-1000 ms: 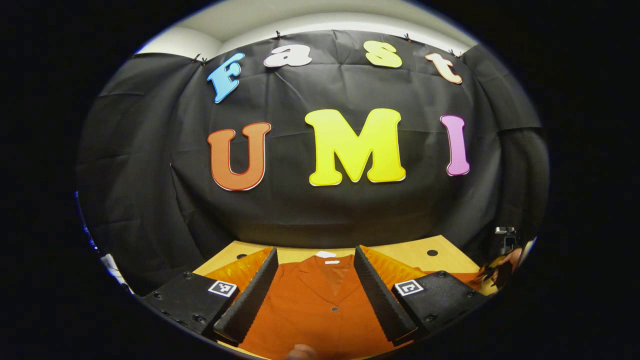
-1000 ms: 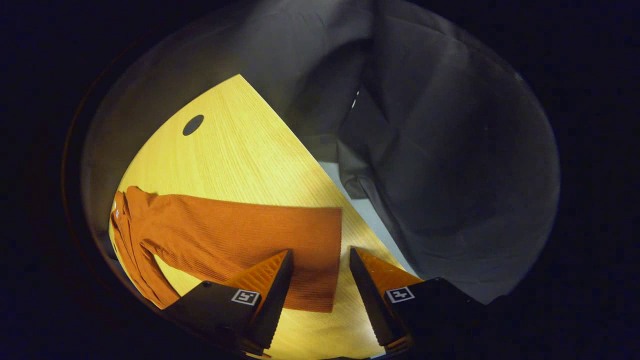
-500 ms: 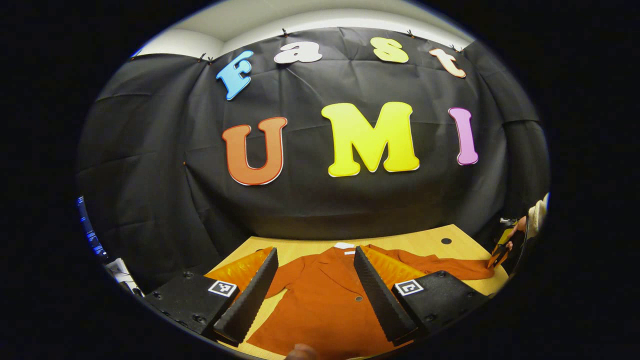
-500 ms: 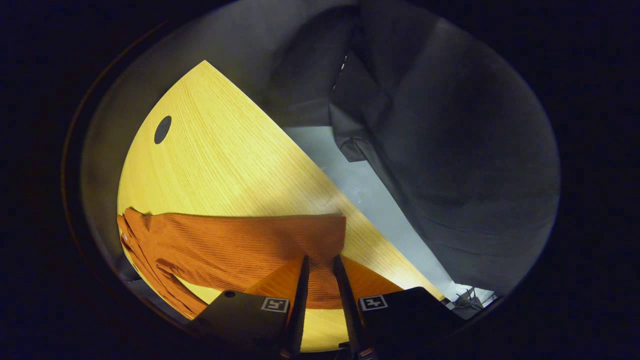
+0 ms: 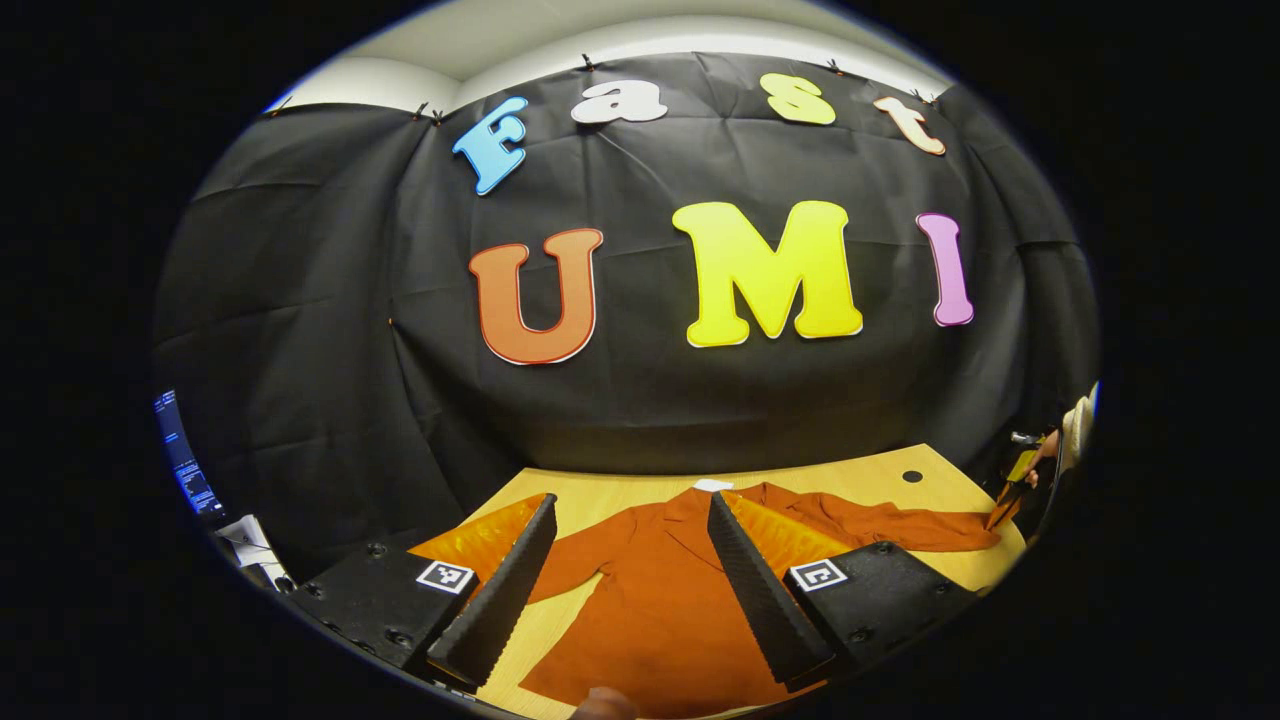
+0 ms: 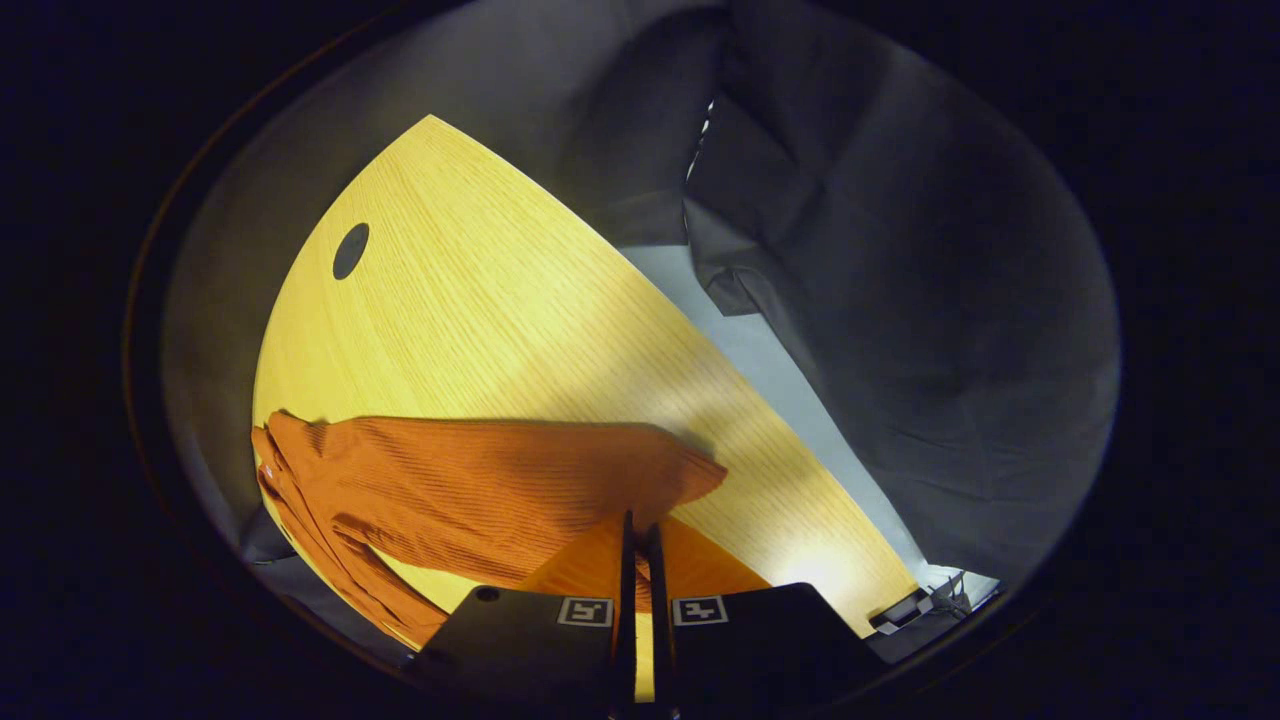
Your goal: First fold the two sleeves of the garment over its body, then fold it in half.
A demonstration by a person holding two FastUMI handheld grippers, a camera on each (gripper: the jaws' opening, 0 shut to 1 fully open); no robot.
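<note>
No word or number can be read here. Each finger block of the left tool (image 5: 630, 500) carries a small square black-and-white marker (image 5: 445, 576), a coded pattern and not lettering; its twin (image 5: 818, 575) sits on the other block. The right tool (image 6: 641, 522) bears the same kind of pair (image 6: 585, 611), side by side. A white tag (image 5: 712, 485) at the collar of the garment (image 5: 660, 600) is too small to make out. A checkered scrap (image 6: 905, 612) lies past the edge of the surface (image 6: 480, 300), with no writing that I can tell.
</note>
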